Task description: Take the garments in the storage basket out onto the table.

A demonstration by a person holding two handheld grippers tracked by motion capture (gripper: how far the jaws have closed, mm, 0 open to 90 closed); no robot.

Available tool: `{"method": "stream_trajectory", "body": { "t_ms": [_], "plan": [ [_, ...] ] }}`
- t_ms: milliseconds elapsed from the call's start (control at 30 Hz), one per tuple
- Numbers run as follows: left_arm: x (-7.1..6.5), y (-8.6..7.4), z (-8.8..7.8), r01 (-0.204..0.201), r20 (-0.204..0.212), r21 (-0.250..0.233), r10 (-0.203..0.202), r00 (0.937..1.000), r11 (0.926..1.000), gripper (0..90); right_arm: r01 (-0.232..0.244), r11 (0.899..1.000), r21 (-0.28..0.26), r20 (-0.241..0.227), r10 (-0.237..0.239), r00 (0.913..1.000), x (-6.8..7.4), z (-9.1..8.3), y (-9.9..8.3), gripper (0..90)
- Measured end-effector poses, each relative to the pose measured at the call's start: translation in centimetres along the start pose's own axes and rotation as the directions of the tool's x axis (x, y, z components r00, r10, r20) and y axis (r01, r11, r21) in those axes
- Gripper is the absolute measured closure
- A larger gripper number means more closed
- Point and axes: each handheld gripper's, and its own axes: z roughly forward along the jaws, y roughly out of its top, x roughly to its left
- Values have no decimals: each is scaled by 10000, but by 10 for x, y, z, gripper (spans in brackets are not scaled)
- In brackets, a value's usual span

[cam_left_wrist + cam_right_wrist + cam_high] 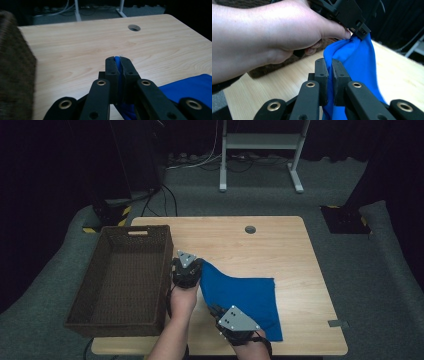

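A blue cloth (245, 297) lies partly on the wooden table (280, 245), its left edge lifted off the surface. My left gripper (192, 265) is shut on the cloth's far left corner; a thin blue strip (118, 65) shows between its jaws. My right gripper (216, 309) is shut on the near part of the same edge, with the blue fabric (352, 57) pinched between its jaws (329, 65) and rising from there to the left gripper (359, 32) held by a hand (274, 35).
A dark woven basket (124, 280) stands at the table's left side, right beside the left hand. A round cable hole (250, 229) is near the table's far edge. A white desk frame (260, 150) and cables stand on the floor beyond.
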Motion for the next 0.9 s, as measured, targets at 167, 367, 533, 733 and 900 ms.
{"method": "stream_trajectory", "body": {
  "t_ms": [167,367,533,733,900],
  "plan": [
    [-6,-3,4,-260,67,166,259,9996,9995,859,-135,9999,-106,32,135,9999,3,-3,-5,848],
    [-28,-8,20,-432,297,327,422,9987,9985,856,-614,9980,152,368,608,9975,-9,-16,-28,847],
    [-49,-11,36,-735,609,503,704,9957,9960,855,-1080,9939,223,729,1061,9917,-22,-28,-46,847],
    [-76,-12,53,-1129,965,628,1066,9896,9916,855,-1451,9887,383,1128,1400,9837,-34,-42,-64,847],
    [-92,-14,64,-1388,1128,749,1299,9851,9875,854,-1680,9841,578,1326,1593,9783,-42,-51,-77,847]
  ]
}}
